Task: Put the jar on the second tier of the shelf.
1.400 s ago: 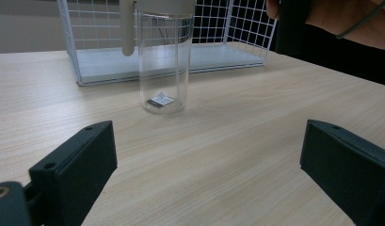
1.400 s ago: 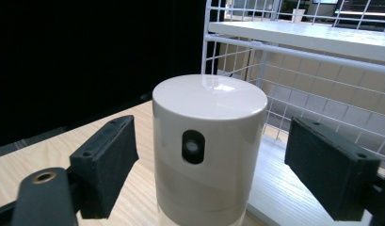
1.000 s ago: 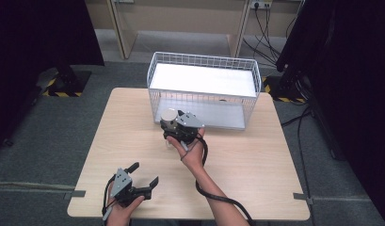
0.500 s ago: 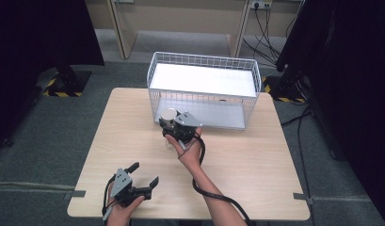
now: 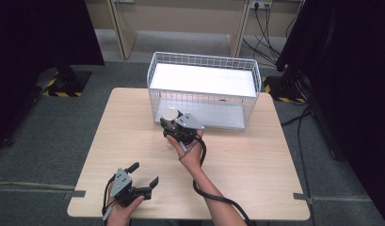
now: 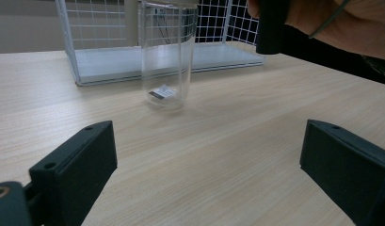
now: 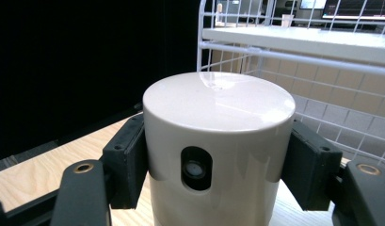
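Right gripper (image 7: 213, 188) fingers just closed, now pinching white cap (image 7: 218, 141) between them; left gripper (image 5: 142, 184) fingers spread; smooth cap could slip

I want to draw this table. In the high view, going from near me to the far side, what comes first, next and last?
left gripper → right gripper, fingers closed on the white-capped bottle → wire basket.

One clear jar (image 6: 168, 56), one wire basket (image 5: 205, 89), two grippers.
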Demonstrator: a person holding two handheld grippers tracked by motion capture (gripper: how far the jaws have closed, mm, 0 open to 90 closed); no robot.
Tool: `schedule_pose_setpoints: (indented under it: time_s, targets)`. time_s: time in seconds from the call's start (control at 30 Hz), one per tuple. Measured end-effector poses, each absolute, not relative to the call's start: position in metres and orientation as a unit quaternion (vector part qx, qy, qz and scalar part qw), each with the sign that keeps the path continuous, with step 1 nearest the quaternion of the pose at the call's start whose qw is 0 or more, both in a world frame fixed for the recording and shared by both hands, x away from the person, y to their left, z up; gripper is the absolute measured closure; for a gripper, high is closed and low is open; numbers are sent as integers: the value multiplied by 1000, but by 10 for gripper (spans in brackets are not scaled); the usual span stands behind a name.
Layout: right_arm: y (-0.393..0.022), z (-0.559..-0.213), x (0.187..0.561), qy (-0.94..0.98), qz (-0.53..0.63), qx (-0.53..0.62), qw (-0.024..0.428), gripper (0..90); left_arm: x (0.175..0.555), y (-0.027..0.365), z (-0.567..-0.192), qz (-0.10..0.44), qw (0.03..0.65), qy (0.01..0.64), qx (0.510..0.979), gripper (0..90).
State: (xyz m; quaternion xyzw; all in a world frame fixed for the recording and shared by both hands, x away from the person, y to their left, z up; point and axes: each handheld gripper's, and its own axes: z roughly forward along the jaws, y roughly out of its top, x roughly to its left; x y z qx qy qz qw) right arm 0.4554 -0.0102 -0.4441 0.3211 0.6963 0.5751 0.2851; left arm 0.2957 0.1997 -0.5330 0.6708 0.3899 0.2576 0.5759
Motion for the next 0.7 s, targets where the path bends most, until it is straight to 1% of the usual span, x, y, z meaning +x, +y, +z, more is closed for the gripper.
schedule_pose_setpoints:
  time_s: [0.27, 0.7]
  targets:
    - [-20, -433, 452, 689, 580, 324, 290, 329, 296, 200, -533, 258, 575, 390, 671, 39]
    - [-43, -403, 453, 666, 592, 329, 313, 329, 296, 200, -533, 259, 575, 390, 670, 39]
